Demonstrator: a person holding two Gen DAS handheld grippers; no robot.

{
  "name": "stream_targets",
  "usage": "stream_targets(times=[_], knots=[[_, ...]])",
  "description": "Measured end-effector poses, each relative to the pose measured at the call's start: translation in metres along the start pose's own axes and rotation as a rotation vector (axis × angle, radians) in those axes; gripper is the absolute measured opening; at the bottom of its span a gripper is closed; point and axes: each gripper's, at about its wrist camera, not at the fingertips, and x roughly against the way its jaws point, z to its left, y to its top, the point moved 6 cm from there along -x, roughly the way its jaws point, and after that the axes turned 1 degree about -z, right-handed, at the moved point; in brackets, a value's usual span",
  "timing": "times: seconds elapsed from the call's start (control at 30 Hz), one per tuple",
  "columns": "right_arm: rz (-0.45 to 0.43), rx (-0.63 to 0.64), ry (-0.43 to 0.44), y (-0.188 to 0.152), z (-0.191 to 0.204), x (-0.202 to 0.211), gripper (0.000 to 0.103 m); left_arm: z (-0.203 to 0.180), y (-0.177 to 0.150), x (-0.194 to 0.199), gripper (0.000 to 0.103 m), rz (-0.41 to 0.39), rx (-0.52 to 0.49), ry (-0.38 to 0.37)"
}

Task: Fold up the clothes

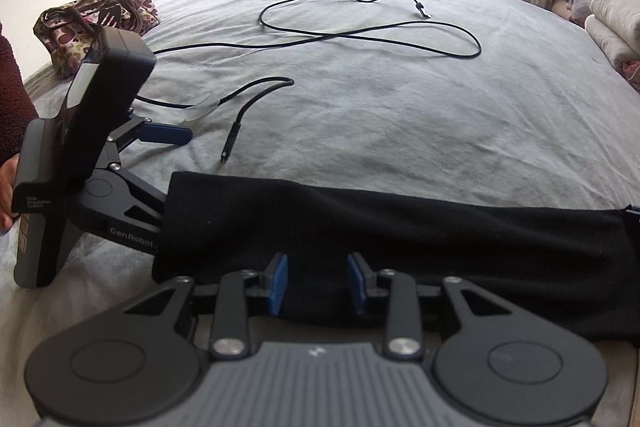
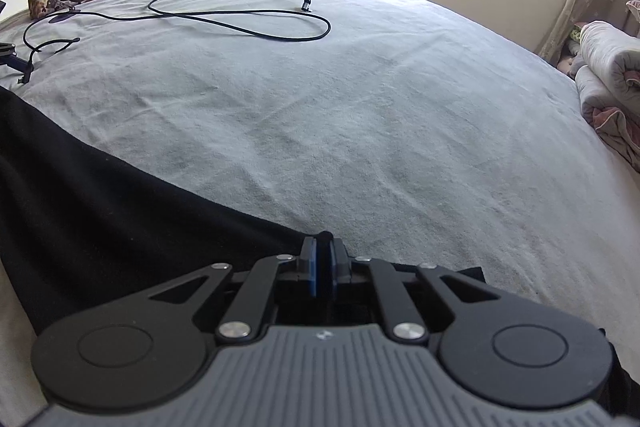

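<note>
Left gripper (image 1: 318,279): fingers stand apart, low over the near edge of a black garment (image 1: 400,227), gripping nothing. Judged to be positioned to take that edge or to have let it go; the pictures do not settle which.

Right gripper (image 2: 323,259): pads closed together on a pinch of the same garment at its right-hand end, probably to pin or lift that corner while the cloth is handled.

The garment lies as a long, narrow, flat band along the near side of the bed (image 2: 360,107). This suits either a piece already folded lengthwise or one laid out straight for folding.

At its left end stands a further gripper unit (image 1: 100,147), held by a hand (image 1: 6,187); its purpose cannot be told.

Beyond the garment, well apart from it, lie a black cable (image 1: 360,39) and a patterned bag (image 1: 92,23).
</note>
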Motion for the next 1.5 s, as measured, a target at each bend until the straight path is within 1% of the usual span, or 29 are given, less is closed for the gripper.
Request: stream_targets(times=[0.03,0.07,0.1,0.17,0.23,0.4,0.43,0.5,0.53,0.6,0.63,0.67,0.7,0.73,0.8,0.87,0.9,0.97,1.07,1.13,1.17,1.2,1.23,1.27,1.33,1.37,1.4,1.47,1.5], knots=[[-0.004,-0.02,0.016,0.001,-0.001,0.004,0.03,0.005,0.002,0.004,0.04,-0.008,0.023,-0.005],[-0.012,-0.039,0.034,0.002,-0.001,0.008,0.052,0.011,0.004,0.01,0.041,-0.013,0.063,-0.018],[-0.029,-0.055,0.061,0.003,0.0,0.014,0.058,0.018,0.005,0.014,0.041,-0.014,0.098,-0.029],[-0.053,-0.074,0.12,0.004,0.003,0.027,0.058,0.032,0.005,0.02,0.041,-0.016,0.173,-0.031],[-0.067,-0.077,0.175,0.004,0.01,0.039,0.058,0.047,0.003,0.023,0.041,-0.019,0.25,-0.012],[-0.071,-0.023,0.34,-0.002,0.047,0.067,0.057,0.078,-0.008,0.015,0.04,-0.001,0.442,0.012],[-0.069,-0.008,0.373,-0.005,0.056,0.072,0.055,0.082,-0.01,0.012,0.039,0.002,0.471,0.013],[-0.053,0.031,0.435,-0.012,0.075,0.079,0.046,0.087,-0.014,0.006,0.039,0.006,0.521,0.014],[-0.04,0.047,0.459,-0.015,0.083,0.08,0.044,0.089,-0.016,0.003,0.036,0.007,0.542,0.013],[-0.021,0.085,0.496,-0.02,0.099,0.079,0.039,0.091,-0.018,-0.001,0.033,0.006,0.571,0.017],[-0.013,0.106,0.508,-0.022,0.107,0.078,0.037,0.092,-0.018,-0.003,0.031,0.003,0.58,0.02],[-0.006,0.125,0.505,-0.025,0.112,0.075,0.036,0.091,-0.018,-0.004,0.029,-0.001,0.586,0.02],[0.003,0.142,0.49,-0.027,0.116,0.071,0.034,0.091,-0.018,-0.006,0.025,-0.004,0.588,0.017],[0.011,0.159,0.476,-0.029,0.12,0.067,0.031,0.09,-0.018,-0.008,0.019,-0.006,0.587,0.014],[0.017,0.196,0.429,-0.033,0.126,0.058,0.018,0.087,-0.017,-0.008,0.01,-0.014,0.573,0.01],[0.009,0.196,0.41,-0.033,0.126,0.057,0.01,0.083,-0.014,-0.004,0.008,-0.031,0.546,0.041],[0.011,0.178,0.417,-0.031,0.124,0.058,0.006,0.081,-0.013,-0.001,0.008,-0.045,0.533,0.061],[0.021,0.145,0.446,-0.028,0.12,0.06,0.006,0.078,-0.011,0.001,0.008,-0.056,0.508,0.089],[0.049,0.143,0.469,-0.03,0.121,0.06,0.007,0.073,-0.008,0.0,0.009,-0.053,0.476,0.116],[0.063,0.145,0.469,-0.03,0.124,0.058,0.008,0.073,-0.01,0.0,0.014,-0.044,0.489,0.097],[0.066,0.14,0.469,-0.03,0.125,0.058,0.013,0.073,-0.011,-0.001,0.017,-0.039,0.496,0.088],[0.069,0.133,0.469,-0.029,0.125,0.058,0.016,0.073,-0.011,-0.001,0.025,-0.035,0.502,0.079],[0.067,0.121,0.469,-0.028,0.125,0.06,0.016,0.073,-0.012,-0.002,0.034,-0.03,0.509,0.07],[0.066,0.112,0.467,-0.027,0.126,0.062,0.018,0.072,-0.013,-0.002,0.037,-0.026,0.515,0.06],[0.063,0.102,0.47,-0.026,0.127,0.066,0.023,0.072,-0.015,-0.003,0.038,-0.016,0.528,0.042],[0.061,0.096,0.472,-0.026,0.127,0.068,0.031,0.072,-0.015,-0.004,0.038,-0.012,0.535,0.033],[0.059,0.088,0.477,-0.025,0.127,0.07,0.037,0.072,-0.016,-0.004,0.037,-0.007,0.541,0.024],[0.057,0.083,0.476,-0.024,0.128,0.075,0.037,0.07,-0.017,-0.004,0.036,-0.005,0.545,0.018],[0.056,0.08,0.471,-0.023,0.128,0.077,0.037,0.069,-0.017,-0.004,0.028,-0.005,0.544,0.022]])
